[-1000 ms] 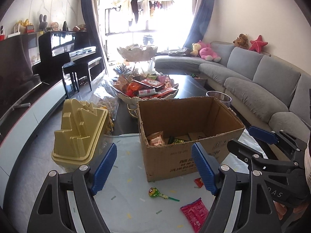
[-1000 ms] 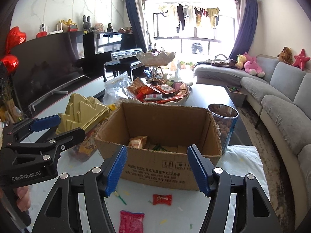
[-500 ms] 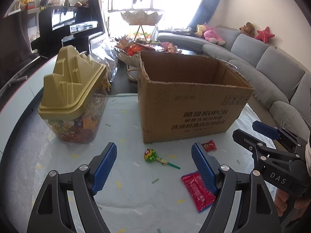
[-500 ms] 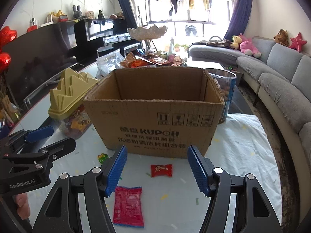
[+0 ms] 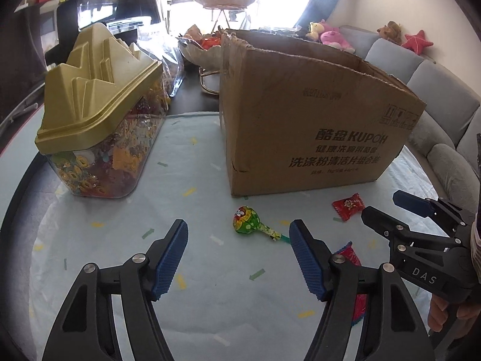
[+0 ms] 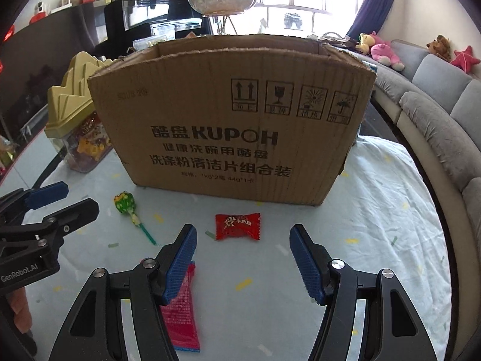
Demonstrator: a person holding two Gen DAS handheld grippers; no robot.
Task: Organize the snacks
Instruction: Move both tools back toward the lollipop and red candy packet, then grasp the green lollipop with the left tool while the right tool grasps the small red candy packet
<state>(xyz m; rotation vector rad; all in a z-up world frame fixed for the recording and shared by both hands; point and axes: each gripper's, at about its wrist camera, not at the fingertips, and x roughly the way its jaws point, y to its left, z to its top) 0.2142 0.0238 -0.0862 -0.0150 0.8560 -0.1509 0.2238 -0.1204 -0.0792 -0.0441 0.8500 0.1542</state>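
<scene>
Here, left gripper (image 5: 237,255) hangs low over pale tablecloth (image 5: 210,307), jaws just narrowed yet apart, gripping nothing; green lollipop (image 5: 247,225) lies just ahead between blue pads. Right gripper (image 6: 242,260) likewise unclenched and empty, red wrapped candy (image 6: 237,226) just ahead, pink snack packet (image 6: 182,310) partly under left finger. Cardboard box (image 6: 231,120) stands behind; gold-lidded candy jar (image 5: 99,126) to its left.

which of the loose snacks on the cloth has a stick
The lollipop in the green wrapper, lying left of the small red candy. The candy and the long pink-red packet are flat sealed wrappers with no stick.
</scene>
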